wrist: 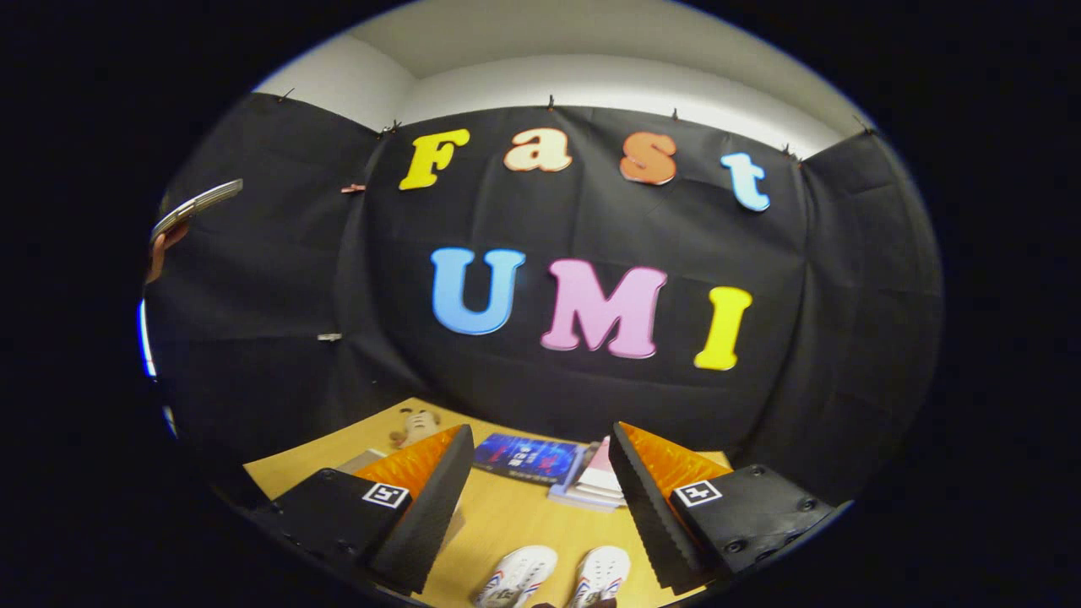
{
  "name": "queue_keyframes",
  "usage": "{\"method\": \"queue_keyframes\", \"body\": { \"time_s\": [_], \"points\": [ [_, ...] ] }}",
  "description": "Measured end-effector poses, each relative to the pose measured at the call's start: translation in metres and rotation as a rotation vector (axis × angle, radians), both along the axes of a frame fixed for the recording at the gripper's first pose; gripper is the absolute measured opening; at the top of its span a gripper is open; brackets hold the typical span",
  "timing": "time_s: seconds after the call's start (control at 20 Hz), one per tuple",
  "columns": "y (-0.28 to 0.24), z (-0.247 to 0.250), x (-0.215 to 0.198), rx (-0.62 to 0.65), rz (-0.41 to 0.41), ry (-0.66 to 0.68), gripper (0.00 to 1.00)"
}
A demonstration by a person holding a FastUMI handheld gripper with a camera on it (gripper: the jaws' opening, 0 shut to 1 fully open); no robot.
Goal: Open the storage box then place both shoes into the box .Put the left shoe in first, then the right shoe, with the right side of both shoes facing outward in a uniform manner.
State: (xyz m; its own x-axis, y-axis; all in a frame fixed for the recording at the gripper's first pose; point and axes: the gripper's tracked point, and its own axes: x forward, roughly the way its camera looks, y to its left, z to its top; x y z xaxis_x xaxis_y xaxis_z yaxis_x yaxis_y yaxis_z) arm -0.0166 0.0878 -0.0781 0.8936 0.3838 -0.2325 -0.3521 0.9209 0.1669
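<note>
Gripper (540, 498) fingers spread wide, holding nothing, touching nothing, two shoes (553, 578) on table (507, 515) between them at 6 o'clock, books (557, 469) beyond at 12

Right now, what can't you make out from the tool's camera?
- Two white shoes, between the open tool fingers: heels cut off by the view's edge; left versus right unclear.
- Stacked books: partly hidden behind a finger.
- Small plush toy: too small to identify.
</note>
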Motion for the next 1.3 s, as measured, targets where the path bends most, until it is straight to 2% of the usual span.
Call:
{"method": "queue_keyframes", "body": {
  "time_s": [0.1,0.2,0.4,0.65,0.95,1.1,1.3],
  "points": [
    [0.027,-0.023,-0.005,0.099,0.139,0.095,0.98],
    [0.043,-0.047,-0.01,0.195,0.234,0.183,0.98],
    [0.065,-0.087,-0.015,0.381,0.379,0.344,0.98],
    [0.086,-0.152,-0.032,0.525,0.548,0.567,0.98],
    [0.115,-0.201,-0.051,0.78,0.652,0.863,0.98],
    [0.135,-0.228,-0.05,0.894,0.662,0.988,0.98],
    [0.158,-0.254,-0.06,0.973,0.688,1.111,0.98]
  ]
}}
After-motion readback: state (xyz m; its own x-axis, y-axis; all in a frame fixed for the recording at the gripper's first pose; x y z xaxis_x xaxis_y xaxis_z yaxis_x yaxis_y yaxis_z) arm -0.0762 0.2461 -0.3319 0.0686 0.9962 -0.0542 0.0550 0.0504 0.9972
